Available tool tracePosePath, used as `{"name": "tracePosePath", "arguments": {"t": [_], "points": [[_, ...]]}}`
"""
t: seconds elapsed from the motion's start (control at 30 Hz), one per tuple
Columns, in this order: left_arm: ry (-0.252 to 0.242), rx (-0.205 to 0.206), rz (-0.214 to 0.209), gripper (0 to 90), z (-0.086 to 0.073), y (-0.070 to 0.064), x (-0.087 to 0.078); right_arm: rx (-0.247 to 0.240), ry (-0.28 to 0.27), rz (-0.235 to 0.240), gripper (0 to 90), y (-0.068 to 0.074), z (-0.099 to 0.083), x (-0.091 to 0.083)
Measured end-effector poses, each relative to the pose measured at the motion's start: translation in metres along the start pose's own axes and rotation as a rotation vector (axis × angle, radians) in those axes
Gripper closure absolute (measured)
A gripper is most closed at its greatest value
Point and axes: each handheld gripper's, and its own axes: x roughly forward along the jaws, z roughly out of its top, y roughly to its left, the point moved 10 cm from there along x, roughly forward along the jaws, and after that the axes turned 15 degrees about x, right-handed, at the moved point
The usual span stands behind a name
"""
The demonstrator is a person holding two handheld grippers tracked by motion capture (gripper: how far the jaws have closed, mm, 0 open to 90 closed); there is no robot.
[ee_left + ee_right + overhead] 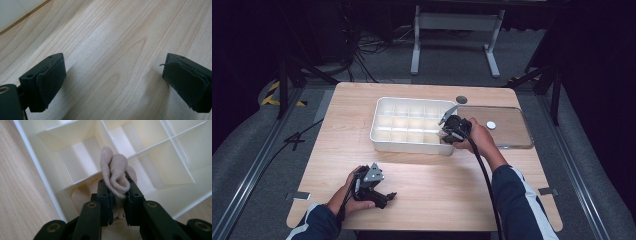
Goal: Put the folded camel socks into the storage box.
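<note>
Nearest the tabletop's (427, 175) front edge, left tongs (382, 196) resting low over bare wood, jaws spread wide, nothing between them. Farther in, right tongs (119, 195) clenched on a bunched beige sock (115, 176), poised over the near right corner of the white compartment organizer (384, 142), sock partly down in a cell by the outer wall. Beyond and to the right, just beside the organizer, a clear lid (512, 131) lying flat with a small white disc (491, 125) on it.
</note>
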Motion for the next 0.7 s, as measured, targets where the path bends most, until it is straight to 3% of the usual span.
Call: {"name": "tracePosePath", "arguments": {"t": [0.07, 0.17, 0.27, 0.47, 0.7], "points": [[0.001, 0.001, 0.000, 5.3, 0.000, 0.000, 0.000, -0.009, 0.056, -0.010, 77.2, -0.002, -0.006, 0.007], [0.002, 0.004, 0.000, 5.3, 0.000, 0.000, 0.000, -0.005, 0.075, 0.004, 77.2, -0.002, -0.006, 0.011], [-0.001, 0.003, -0.010, 5.0, 0.001, -0.001, 0.001, 0.018, 0.076, 0.035, 77.2, -0.003, -0.005, 0.011], [-0.001, 0.005, -0.005, 4.9, 0.002, -0.001, 0.002, 0.025, 0.074, 0.047, 77.1, -0.003, -0.005, 0.012], [0.000, 0.004, -0.006, 4.9, 0.002, -0.001, 0.001, 0.018, 0.049, 0.036, 74.8, -0.002, -0.006, 0.010]]}}
